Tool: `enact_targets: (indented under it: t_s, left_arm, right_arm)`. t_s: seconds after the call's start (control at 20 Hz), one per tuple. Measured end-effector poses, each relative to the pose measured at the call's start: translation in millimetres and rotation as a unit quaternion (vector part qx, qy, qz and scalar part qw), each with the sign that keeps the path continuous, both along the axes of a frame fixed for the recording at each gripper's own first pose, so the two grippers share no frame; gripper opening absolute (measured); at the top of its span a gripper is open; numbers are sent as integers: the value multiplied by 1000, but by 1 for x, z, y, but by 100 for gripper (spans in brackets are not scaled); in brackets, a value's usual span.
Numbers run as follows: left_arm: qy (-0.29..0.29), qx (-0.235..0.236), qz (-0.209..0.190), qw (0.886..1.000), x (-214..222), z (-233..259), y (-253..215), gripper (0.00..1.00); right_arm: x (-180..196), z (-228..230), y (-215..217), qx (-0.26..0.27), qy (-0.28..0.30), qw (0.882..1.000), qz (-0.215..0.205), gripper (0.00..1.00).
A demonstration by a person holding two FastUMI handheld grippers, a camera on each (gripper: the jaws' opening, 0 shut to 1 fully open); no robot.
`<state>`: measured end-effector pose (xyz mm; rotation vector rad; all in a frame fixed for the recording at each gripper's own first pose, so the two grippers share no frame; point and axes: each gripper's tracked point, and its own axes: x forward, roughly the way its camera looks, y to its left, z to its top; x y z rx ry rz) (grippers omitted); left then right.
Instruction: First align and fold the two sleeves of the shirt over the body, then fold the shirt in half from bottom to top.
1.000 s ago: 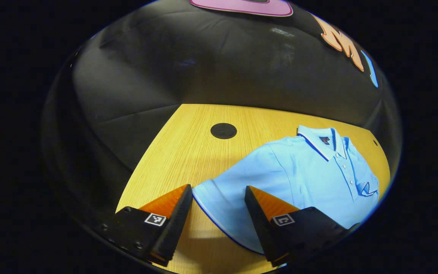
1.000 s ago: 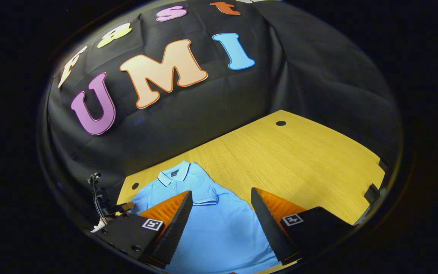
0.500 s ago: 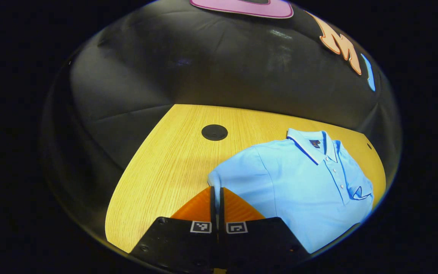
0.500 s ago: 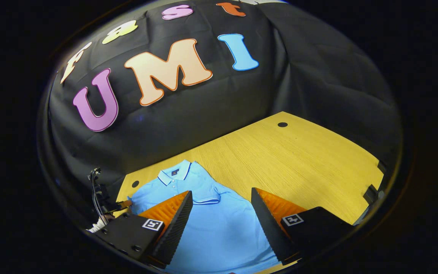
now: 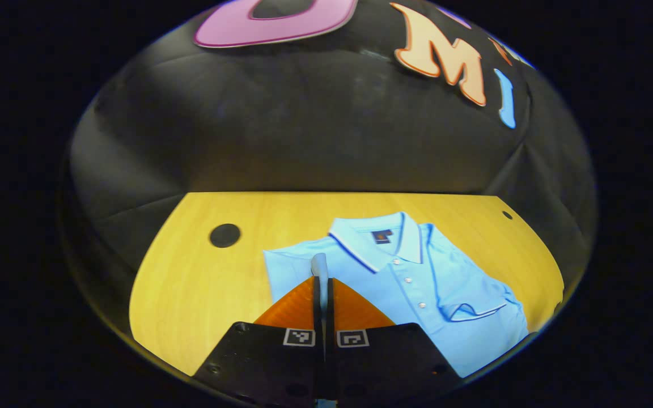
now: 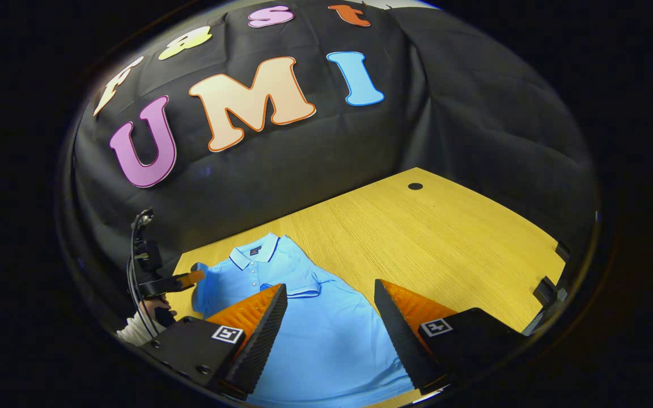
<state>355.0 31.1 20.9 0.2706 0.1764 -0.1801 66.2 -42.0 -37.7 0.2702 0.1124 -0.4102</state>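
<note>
Shirt (image 5: 417,283) lies flat near the table's (image 5: 190,283) back edge. My left gripper (image 5: 322,277) is clamped on its sleeve (image 5: 319,265), lifted over the body; thin pinch, it could slip out. Right gripper (image 6: 331,317) hangs wide apart above the hem.

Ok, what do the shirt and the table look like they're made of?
Shirt: soft matte light blue knit, probably cotton or a blend; it creases, has a ribbed striped collar and buttons. The left gripper is shut on its sleeve. Table: yellow wood grain with a smooth, low-sheen finish, likely laminate or veneer, though real wood can't be ruled out.
</note>
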Motion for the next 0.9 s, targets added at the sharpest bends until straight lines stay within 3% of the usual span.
enact_targets:
  t_s: [0.2,0.25,0.3,0.45,0.5,0.7,0.9]
  left_arm:
    - [26,8,-36,999,-2,-21,-46,3]
    - [34,9,-40,999,-4,-29,-51,19]
    - [39,6,-41,998,-7,-32,-55,25]
    - [27,-6,-3,1000,-15,-31,-43,85]
    - [30,-18,10,999,-21,-31,-39,98]
    - [39,-79,42,995,-61,-34,-21,97]
    - [23,-70,89,993,-137,-43,22,96]
  right_arm:
    - [-7,-7,-1,0,0,1000,-1,97]
    - [-9,-9,0,1,-1,1000,0,97]
    - [-10,-11,0,1,-1,1000,1,97]
    - [-18,-22,-3,-5,7,1000,4,97]
    - [-20,-25,-3,-4,8,1000,8,97]
    - [-32,-44,-8,-27,27,999,25,97]
    - [-56,-72,-9,-58,58,994,70,97]
